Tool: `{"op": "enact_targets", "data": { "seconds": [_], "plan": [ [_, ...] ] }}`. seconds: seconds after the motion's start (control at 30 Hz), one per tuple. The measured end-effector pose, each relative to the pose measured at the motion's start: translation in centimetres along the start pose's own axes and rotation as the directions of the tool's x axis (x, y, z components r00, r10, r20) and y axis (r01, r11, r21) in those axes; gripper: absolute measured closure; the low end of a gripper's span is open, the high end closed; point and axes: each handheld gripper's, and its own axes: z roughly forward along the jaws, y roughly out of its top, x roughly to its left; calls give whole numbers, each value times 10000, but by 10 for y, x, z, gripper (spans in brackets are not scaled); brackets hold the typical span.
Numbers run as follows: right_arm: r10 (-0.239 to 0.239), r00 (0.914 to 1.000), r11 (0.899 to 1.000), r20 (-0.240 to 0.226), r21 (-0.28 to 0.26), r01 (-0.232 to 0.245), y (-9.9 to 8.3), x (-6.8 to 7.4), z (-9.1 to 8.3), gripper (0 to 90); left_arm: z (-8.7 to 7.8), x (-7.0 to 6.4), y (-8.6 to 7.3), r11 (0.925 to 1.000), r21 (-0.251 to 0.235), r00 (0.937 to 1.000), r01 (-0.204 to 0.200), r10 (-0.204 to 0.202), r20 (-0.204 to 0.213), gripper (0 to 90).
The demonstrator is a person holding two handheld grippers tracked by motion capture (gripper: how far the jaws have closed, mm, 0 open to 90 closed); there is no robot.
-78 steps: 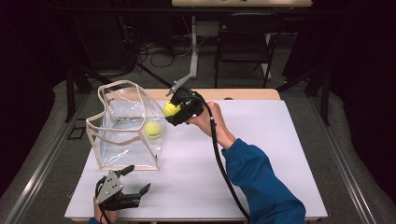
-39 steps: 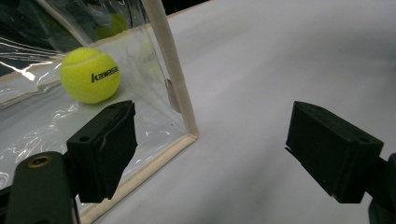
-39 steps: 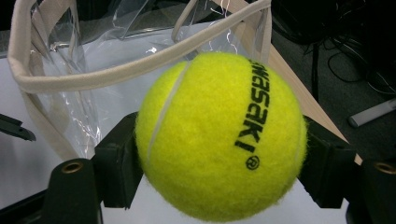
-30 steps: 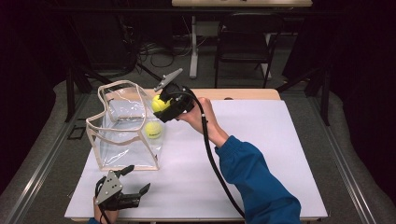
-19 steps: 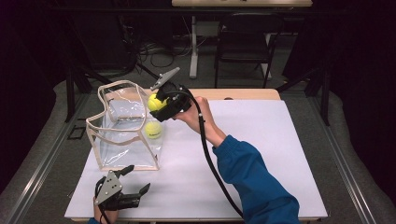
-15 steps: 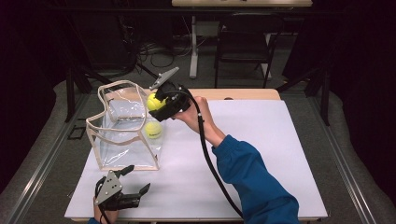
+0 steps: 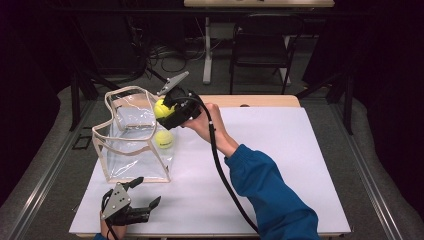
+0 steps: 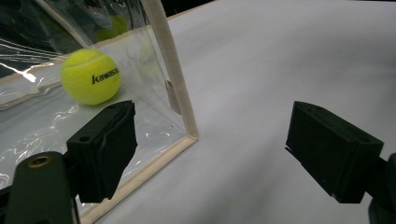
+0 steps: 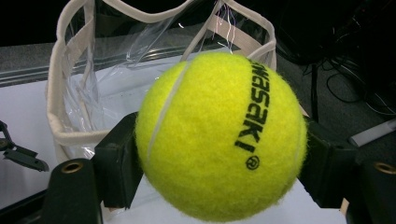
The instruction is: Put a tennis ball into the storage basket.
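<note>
1. The table carries a white sheet; near its far-left corner stands the clear bag, upright with its cream-trimmed mouth gaping upward.
2. The step in hand looks like loading balls into that bag: the right gripper hangs at the bag's right rim, clenched on a tennis ball, which sits squeezed between both jaws in the right gripper view.
3. The next move, as I judge it, calls for carrying the ball a little farther left until it is clear of the rim and over the mouth, then spreading the jaws so it drops inside; the soft rim could catch it if released too early.
4. The left gripper rests near the table's near-left corner, jaws spread and grasping nothing, just in front of the bag's near corner seam.
5. 1 second ball lies by the bag's right wall; the left gripper view shows it behind the plastic, so it seems to be inside.
6. Hard to make out: glare and creases blur the bag's far wall, and the held ball hides the mouth beneath it in the right gripper view.
</note>
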Motion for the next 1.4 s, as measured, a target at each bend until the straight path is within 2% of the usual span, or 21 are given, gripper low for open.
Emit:
{"op": "enact_targets", "data": {
  "seconds": [1.4],
  "plan": [
    [-277, 9995, 9975, -132, -653, 268, 15, 13, 3, 257, -1, 0, 0, 10000, 1, 10000, 2, -2, -19, 161]
  ]
}}
